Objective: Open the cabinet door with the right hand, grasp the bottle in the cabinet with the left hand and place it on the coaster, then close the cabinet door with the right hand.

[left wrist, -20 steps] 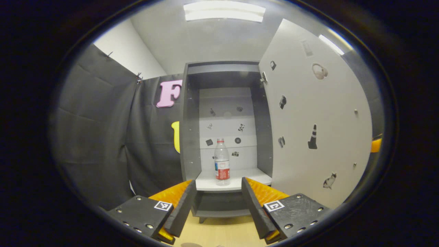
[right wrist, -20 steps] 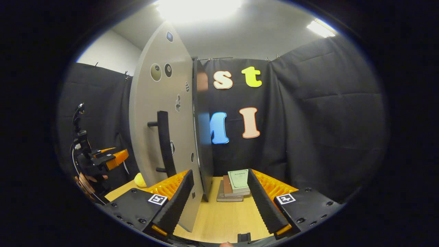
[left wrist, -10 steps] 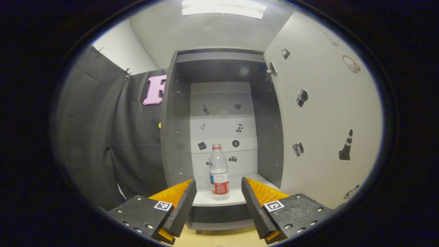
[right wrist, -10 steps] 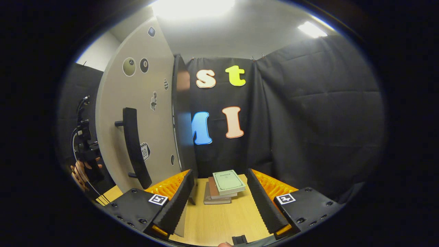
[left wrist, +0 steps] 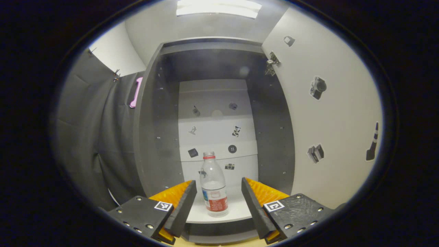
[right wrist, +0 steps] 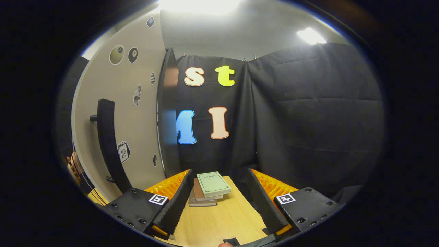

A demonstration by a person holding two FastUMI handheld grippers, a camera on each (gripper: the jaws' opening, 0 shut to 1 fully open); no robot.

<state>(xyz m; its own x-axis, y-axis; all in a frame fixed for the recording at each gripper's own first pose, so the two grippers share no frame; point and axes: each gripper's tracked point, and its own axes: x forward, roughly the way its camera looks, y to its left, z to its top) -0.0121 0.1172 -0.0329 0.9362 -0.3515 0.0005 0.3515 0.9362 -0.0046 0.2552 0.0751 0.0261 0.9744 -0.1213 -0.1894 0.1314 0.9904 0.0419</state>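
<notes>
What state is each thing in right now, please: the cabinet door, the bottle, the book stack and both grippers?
Cabinet door: swung wide open.
Bottle: upright on the cabinet shelf, capped, not gripped.
Left gripper: open, fingers either side of the bottle, not touching it.
Right gripper: open, holding nothing.
Stack of books: lying flat on the table.

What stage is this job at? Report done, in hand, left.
Done: the pale cabinet door stands open. In hand: the open left gripper flanks the clear plastic bottle with red label on the white shelf, not gripping. Left: grasp, place on coaster, close door.
</notes>
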